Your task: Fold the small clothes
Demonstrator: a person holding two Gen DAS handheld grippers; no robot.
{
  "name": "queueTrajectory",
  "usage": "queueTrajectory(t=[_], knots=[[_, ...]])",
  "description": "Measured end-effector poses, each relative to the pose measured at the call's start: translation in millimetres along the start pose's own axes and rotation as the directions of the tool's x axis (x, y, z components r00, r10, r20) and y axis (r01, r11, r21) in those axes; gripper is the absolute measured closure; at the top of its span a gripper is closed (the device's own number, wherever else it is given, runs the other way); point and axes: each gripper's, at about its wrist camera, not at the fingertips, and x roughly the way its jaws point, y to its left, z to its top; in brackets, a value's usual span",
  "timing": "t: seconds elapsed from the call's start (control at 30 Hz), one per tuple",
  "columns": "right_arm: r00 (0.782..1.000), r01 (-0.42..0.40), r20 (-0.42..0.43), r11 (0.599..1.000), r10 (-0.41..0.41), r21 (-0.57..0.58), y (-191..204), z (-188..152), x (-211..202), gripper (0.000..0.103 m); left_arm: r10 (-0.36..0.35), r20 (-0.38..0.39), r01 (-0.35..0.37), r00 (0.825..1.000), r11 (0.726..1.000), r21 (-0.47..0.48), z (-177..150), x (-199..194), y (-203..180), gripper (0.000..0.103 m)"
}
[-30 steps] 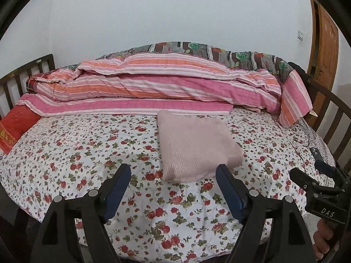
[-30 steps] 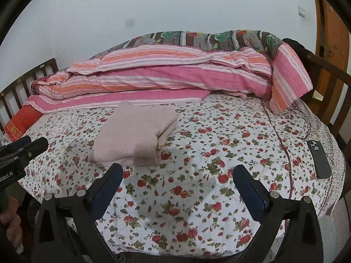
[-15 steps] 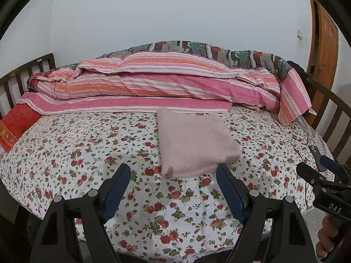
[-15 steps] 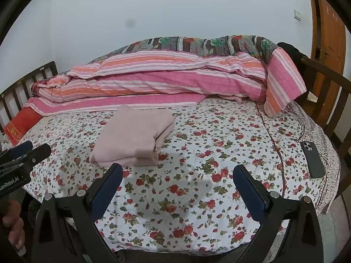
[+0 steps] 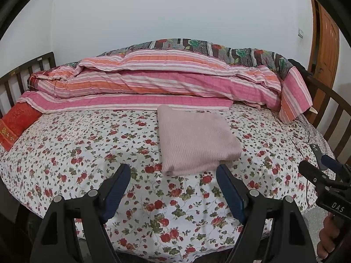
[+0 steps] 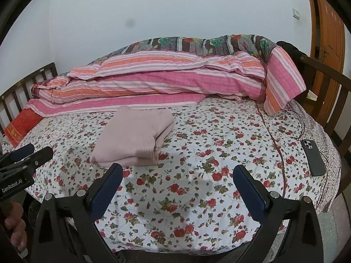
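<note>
A pale pink knit garment (image 5: 195,140) lies folded into a neat rectangle on the flowered bed sheet (image 5: 87,149). In the right wrist view the same garment (image 6: 133,138) shows its stacked folded edges at its right side. My left gripper (image 5: 173,171) is open above the bed's near edge, just short of the garment, with nothing between its blue pads. My right gripper (image 6: 177,171) is open too, to the right of the garment and apart from it. Each gripper appears at the edge of the other's view, held by a hand.
A rolled pink and orange striped quilt (image 5: 153,81) lies along the back of the bed. A red cushion (image 5: 15,122) sits at the far left. A dark phone (image 6: 312,157) lies near the bed's right edge. Wooden rails (image 6: 329,83) border both sides; a door (image 6: 329,43) stands at right.
Both views have drawn back slightly from the bed, so the garment sits a little higher and farther away. The garment itself has not moved. Both grippers stay open.
</note>
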Motion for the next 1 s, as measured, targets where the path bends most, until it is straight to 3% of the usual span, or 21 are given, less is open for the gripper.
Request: queueTrajectory(t=[1.0], knots=[[1.0,-0.004,0.01,1.0,0.004,-0.004,6.0,3.0,-1.1,0.004,-0.001,0.003,0.001,1.0,1.0,0.001,3.0,-0.7,1.7,0.024]])
